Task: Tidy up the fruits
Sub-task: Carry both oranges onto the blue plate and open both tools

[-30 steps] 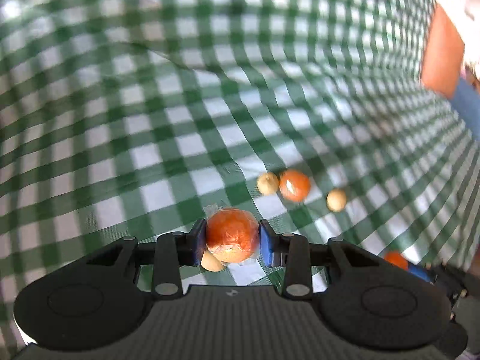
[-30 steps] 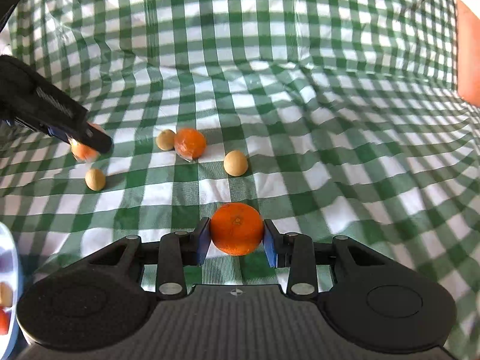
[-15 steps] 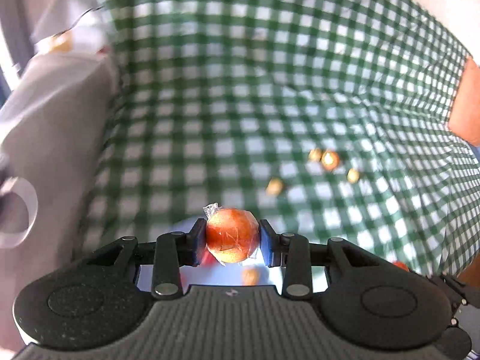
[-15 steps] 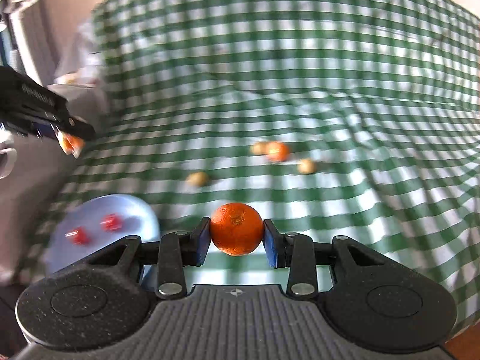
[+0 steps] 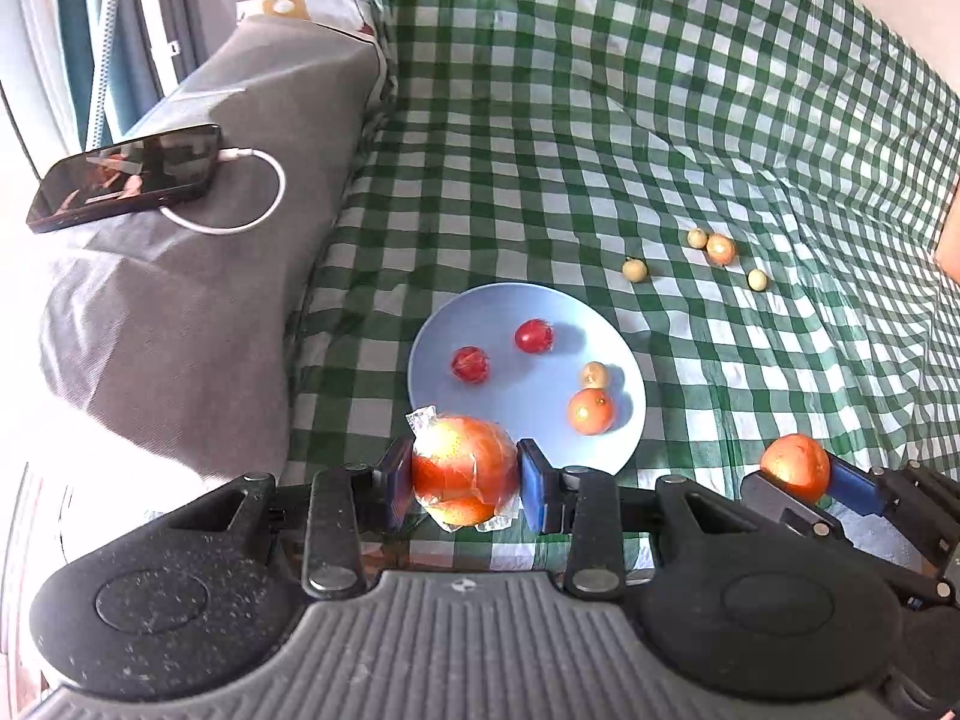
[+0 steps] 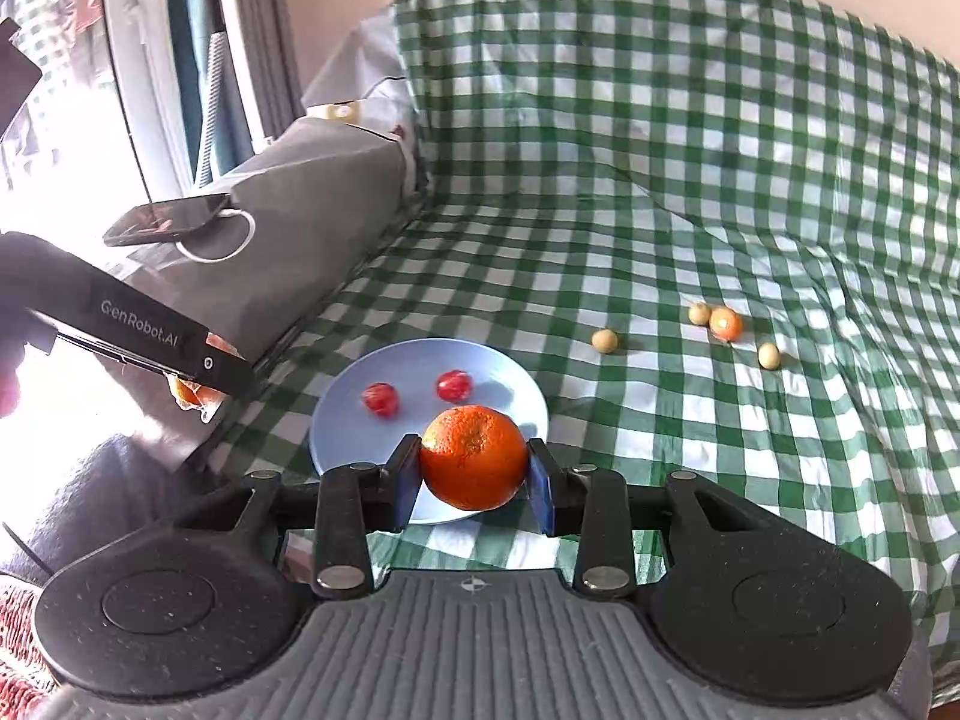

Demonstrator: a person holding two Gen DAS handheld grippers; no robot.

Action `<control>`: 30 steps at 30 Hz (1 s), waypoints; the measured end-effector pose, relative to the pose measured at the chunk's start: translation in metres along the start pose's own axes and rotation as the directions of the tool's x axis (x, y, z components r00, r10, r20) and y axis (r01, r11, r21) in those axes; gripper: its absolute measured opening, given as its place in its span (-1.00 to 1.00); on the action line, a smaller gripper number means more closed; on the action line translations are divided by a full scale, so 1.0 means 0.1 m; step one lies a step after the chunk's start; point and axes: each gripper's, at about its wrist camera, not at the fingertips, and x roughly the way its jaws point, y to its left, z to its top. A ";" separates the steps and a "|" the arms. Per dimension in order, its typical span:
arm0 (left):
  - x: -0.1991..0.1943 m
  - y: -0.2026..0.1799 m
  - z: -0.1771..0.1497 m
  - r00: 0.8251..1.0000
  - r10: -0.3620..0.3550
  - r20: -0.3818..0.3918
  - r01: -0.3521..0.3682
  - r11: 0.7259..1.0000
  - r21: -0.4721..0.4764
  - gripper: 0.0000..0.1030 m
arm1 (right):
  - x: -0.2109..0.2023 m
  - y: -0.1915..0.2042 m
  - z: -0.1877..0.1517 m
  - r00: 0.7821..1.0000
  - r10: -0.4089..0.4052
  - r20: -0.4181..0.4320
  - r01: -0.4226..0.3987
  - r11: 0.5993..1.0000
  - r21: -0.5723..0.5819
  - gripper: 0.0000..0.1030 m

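My left gripper (image 5: 465, 471) is clamped on a wrapped orange (image 5: 463, 468), held above the cloth at the plate's (image 5: 624, 420) 7 o'clock edge. My right gripper (image 6: 474, 462) is clamped on a bare orange (image 6: 474, 457), over the plate's 5 o'clock rim. The blue plate carries two red fruits (image 5: 534, 336), one small orange (image 5: 591, 411) and one tan ball (image 5: 594, 373). At the plate's 2 o'clock, well apart on the green checked cloth (image 5: 660, 120), lie three tan balls (image 5: 634, 269) and one loose orange (image 5: 720, 248). At 10 o'clock, a phone (image 5: 126, 177) with a white cable (image 5: 264, 204) rests on a grey cushion (image 5: 180, 312).
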 end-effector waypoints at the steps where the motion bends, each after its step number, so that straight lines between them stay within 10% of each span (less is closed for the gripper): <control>1: -0.03 0.02 -0.02 1.000 -0.004 0.006 0.004 1.000 -0.001 -0.21 | -0.04 0.05 -0.02 1.000 -0.001 0.004 0.002 1.000 -0.009 -0.26; 30: 0.01 -0.10 -0.10 0.999 -0.046 -0.006 0.047 0.998 0.041 -0.21 | -0.05 0.14 -0.01 1.000 -0.013 -0.003 0.013 0.998 -0.057 -0.26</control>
